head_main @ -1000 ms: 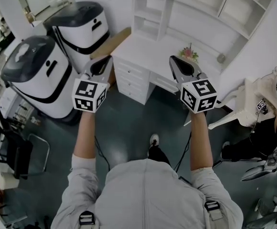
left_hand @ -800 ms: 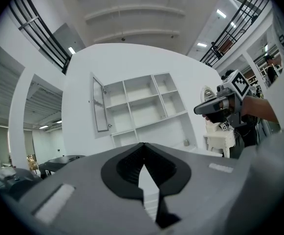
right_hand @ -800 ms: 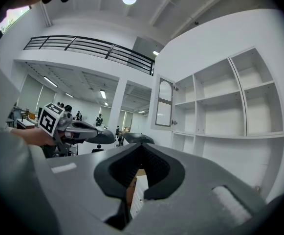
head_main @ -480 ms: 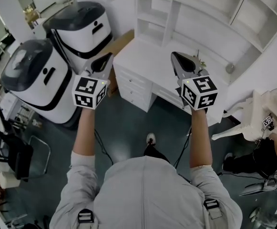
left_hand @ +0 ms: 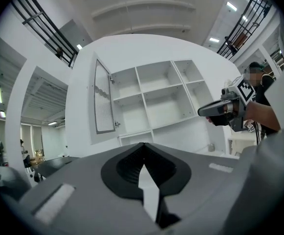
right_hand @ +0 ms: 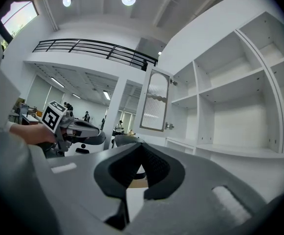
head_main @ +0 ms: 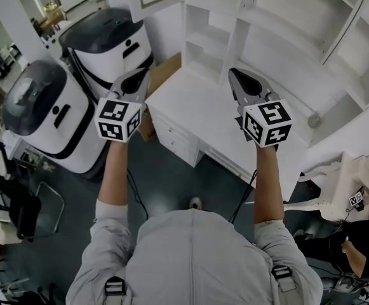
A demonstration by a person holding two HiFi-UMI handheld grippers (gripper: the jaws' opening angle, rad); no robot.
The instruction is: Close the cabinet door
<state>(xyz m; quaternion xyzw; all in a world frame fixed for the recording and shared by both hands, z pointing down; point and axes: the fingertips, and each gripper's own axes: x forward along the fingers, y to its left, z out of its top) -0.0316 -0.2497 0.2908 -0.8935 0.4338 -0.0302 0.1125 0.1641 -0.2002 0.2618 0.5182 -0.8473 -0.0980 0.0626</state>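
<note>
left gripper (left_hand: 142,146): jaws pressed together, empty | right gripper (right_hand: 141,145): jaws seemingly together, empty | cabinet door (left_hand: 102,102): swung open, left of centre, apart from both grippers

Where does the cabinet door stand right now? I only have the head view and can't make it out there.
Observer: In the left gripper view the cabinet door stands open at the left end of the shelves.
Operator: Is the left gripper holding anything?
Observer: No. The left gripper has its jaws together at the tips, with nothing between them.
Operator: And the right?
Observer: The right gripper also has its jaws together and empty, and it is not touching the door.
</note>
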